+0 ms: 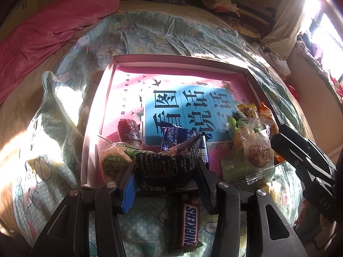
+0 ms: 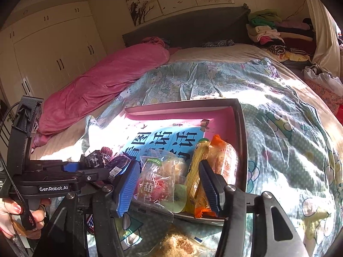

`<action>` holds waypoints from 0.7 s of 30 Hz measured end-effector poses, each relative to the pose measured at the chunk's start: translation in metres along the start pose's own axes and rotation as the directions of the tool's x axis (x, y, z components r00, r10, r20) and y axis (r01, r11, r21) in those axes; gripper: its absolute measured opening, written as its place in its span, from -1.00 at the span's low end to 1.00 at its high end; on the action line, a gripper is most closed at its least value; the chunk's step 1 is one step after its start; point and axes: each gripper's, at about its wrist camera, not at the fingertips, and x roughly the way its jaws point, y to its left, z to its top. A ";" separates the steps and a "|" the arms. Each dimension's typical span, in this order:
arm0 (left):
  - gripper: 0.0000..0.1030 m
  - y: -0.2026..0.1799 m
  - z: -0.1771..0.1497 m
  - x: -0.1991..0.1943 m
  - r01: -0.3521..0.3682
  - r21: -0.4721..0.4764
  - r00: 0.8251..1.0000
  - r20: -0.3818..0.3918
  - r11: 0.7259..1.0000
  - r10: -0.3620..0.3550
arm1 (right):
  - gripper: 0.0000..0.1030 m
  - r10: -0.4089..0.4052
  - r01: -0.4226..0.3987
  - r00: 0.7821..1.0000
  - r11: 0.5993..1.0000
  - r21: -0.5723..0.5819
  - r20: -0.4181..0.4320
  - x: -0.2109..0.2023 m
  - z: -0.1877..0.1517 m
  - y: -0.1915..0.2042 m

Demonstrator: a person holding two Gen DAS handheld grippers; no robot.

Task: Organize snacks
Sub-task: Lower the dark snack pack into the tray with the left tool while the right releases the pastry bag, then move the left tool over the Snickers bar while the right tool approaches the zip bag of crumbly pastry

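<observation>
My left gripper (image 1: pixel 166 162) is shut on a dark snack packet (image 1: pixel 160 168) with white print, held over the near edge of a pink-lined box (image 1: pixel 178 57). The same packet (image 2: pixel 94 160) shows at the left in the right wrist view. My right gripper (image 2: pixel 169 163) stands open over the box's near right corner (image 2: pixel 242 141). A clear packet of red candied fruit (image 2: pixel 158 180) and a yellow packet (image 2: pixel 196 171) lie between its fingers, not pinched. An orange packet (image 2: pixel 225 160) sits beside them. A Snickers bar (image 1: pixel 189 224) lies on the bedspread below the left gripper.
The box rests on a cartoon-print bedspread (image 2: pixel 278 139). Inside are a blue printed sheet (image 1: pixel 182 107), a dark red roll (image 1: pixel 128 131), a blue packet (image 1: pixel 175 136) and a green-labelled pastry (image 1: pixel 113 162). Another wrapped pastry (image 2: pixel 178 244) lies outside. A pink blanket (image 2: pixel 96 92) is at the left.
</observation>
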 end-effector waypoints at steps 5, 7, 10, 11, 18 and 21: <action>0.11 0.004 0.001 -0.004 0.012 -0.013 1.000 0.005 1.000 -0.011 | 0.13 0.000 0.000 1.000 1.000 0.012 0.008 -0.004 0.001 -0.002; 0.13 0.005 0.001 -0.006 0.013 -0.015 1.000 0.011 1.000 -0.013 | 0.14 -0.001 0.001 1.000 1.000 0.013 0.009 -0.006 0.001 -0.003; 0.24 0.006 0.001 -0.009 0.016 -0.017 1.000 0.023 1.000 -0.016 | 0.17 0.001 -0.001 1.000 1.000 0.016 0.009 -0.007 0.001 -0.003; 0.25 0.006 0.001 -0.010 0.012 -0.016 0.999 0.030 1.000 -0.012 | 0.18 0.001 -0.001 1.000 1.000 0.017 0.011 -0.008 0.001 -0.003; 0.26 0.012 0.000 -0.011 0.001 -0.016 0.999 0.044 1.000 0.000 | 0.19 0.003 -0.003 1.000 1.000 0.022 0.012 -0.009 0.001 -0.004; 0.27 0.016 -0.001 -0.010 -0.020 -0.011 0.998 0.054 1.000 0.021 | 0.19 0.005 -0.005 1.000 1.000 0.024 0.012 -0.010 0.001 -0.005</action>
